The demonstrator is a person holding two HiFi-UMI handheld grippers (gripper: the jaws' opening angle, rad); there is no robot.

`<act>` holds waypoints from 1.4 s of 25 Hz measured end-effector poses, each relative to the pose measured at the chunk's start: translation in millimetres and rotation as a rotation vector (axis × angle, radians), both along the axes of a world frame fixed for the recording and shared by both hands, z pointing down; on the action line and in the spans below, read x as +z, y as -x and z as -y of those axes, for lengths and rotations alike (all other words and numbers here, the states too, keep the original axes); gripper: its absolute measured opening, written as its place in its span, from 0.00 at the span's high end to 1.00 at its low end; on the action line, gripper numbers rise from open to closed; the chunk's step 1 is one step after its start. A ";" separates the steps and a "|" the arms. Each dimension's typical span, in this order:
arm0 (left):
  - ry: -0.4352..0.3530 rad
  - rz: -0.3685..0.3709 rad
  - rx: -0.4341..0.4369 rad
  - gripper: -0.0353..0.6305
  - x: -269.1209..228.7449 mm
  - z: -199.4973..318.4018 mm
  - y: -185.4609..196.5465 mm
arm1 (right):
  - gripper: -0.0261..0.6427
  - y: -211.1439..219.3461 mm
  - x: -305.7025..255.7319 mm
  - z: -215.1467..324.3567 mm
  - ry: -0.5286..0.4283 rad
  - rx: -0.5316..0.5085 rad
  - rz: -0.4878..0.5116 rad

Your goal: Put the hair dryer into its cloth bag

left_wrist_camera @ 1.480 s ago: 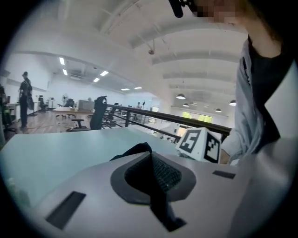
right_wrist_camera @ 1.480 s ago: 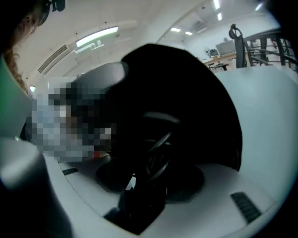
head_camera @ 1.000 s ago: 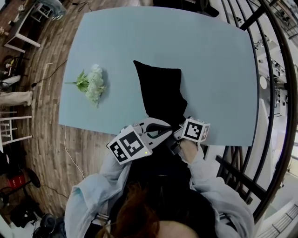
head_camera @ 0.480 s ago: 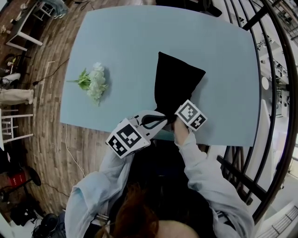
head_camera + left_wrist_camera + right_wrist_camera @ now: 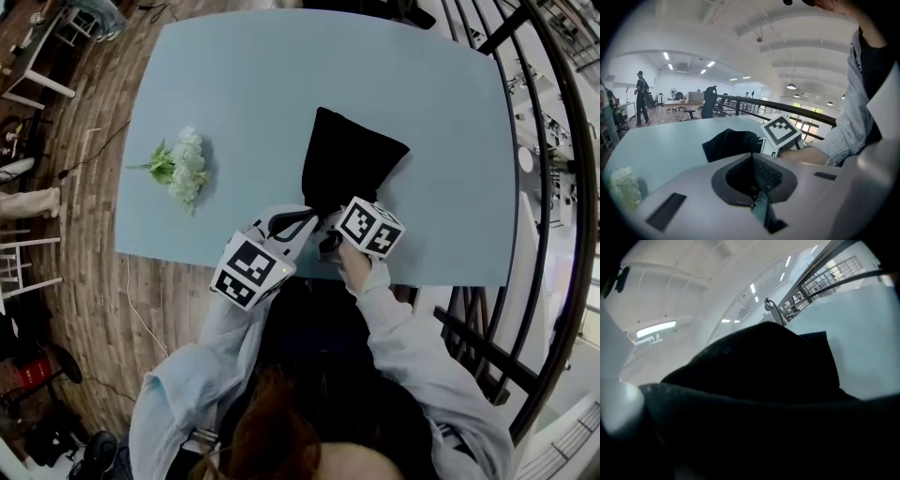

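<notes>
Black cloth bag [image 5: 352,169] lies on the table [image 5: 234,94], its fabric before the right gripper [image 5: 328,244], whose jaws have just opened wide, left gripper [image 5: 309,218] pinched shut alongside; the hair dryer, unseen, is probably already inside.

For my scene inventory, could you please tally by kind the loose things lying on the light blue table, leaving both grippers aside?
Black cloth bag: 1
Bunch of white flowers: 1
Total: 2
</notes>
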State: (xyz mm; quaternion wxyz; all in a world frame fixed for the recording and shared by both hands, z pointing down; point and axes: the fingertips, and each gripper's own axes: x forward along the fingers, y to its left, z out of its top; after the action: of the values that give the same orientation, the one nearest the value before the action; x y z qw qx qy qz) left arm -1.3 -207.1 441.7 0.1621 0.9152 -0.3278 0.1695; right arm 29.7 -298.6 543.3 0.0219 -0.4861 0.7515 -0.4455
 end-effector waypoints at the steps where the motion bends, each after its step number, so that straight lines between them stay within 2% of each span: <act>1: -0.009 0.008 -0.013 0.91 -0.3 2.5 3.7 | 0.36 2.0 -1.3 -3.2 0.005 0.003 0.003; 3: -0.022 0.011 -0.038 0.91 -3.1 8.1 9.9 | 0.28 4.6 -4.6 -9.6 0.015 -0.005 -0.001; 5: -0.043 0.017 -0.048 0.91 -6.7 11.9 11.1 | 0.25 2.5 -14.9 -17.8 0.008 -0.018 -0.001; 6: -0.057 0.021 -0.042 0.91 -8.3 12.0 8.9 | 0.25 -0.2 -23.2 -23.0 -0.011 -0.024 0.002; 10: -0.094 0.007 0.014 0.91 -13.2 4.6 -7.5 | 0.39 -17.4 -56.0 -45.8 -0.129 -0.046 -0.054; 13: -0.095 0.024 0.048 0.91 -11.8 -2.3 -16.5 | 0.37 -37.0 -62.5 -60.7 -0.158 -0.035 -0.102; 16: -0.085 0.096 0.101 0.91 -0.2 -14.0 -27.2 | 0.35 -60.0 -53.9 -77.4 -0.163 -0.070 -0.213; 19: -0.078 0.139 0.119 0.91 13.6 -26.2 -32.2 | 0.35 -79.9 -28.8 -95.5 -0.146 -0.175 -0.436; 21: -0.079 0.133 0.098 0.91 17.4 -29.1 -33.7 | 0.35 -87.7 -16.0 -104.7 -0.167 -0.251 -0.596; 23: -0.094 0.142 0.052 0.91 19.1 -26.0 -32.1 | 0.35 -90.3 -14.5 -113.2 -0.211 -0.307 -0.691; 27: -0.126 0.169 -0.037 0.91 18.3 -21.5 -22.3 | 0.35 -94.3 -17.4 -136.2 -0.241 -0.397 -0.705; 31: -0.174 0.176 -0.077 0.91 16.0 -19.2 -19.0 | 0.37 -102.1 -7.1 -109.3 -0.262 -0.369 -0.747; 33: -0.179 0.173 -0.111 0.91 18.2 -17.7 -17.3 | 0.45 -102.6 -3.9 -89.3 -0.281 -0.343 -0.761; 35: -0.148 0.169 -0.159 0.91 22.8 -18.7 -10.5 | 0.62 -102.1 -4.4 -76.5 -0.299 -0.317 -0.763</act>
State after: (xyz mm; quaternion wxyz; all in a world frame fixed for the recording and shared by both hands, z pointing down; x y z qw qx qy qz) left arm 9.2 -188.4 464.5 0.0788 0.8783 -0.4234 0.2076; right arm 131.9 -222.1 538.9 -0.2558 -0.4859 0.8273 -0.1183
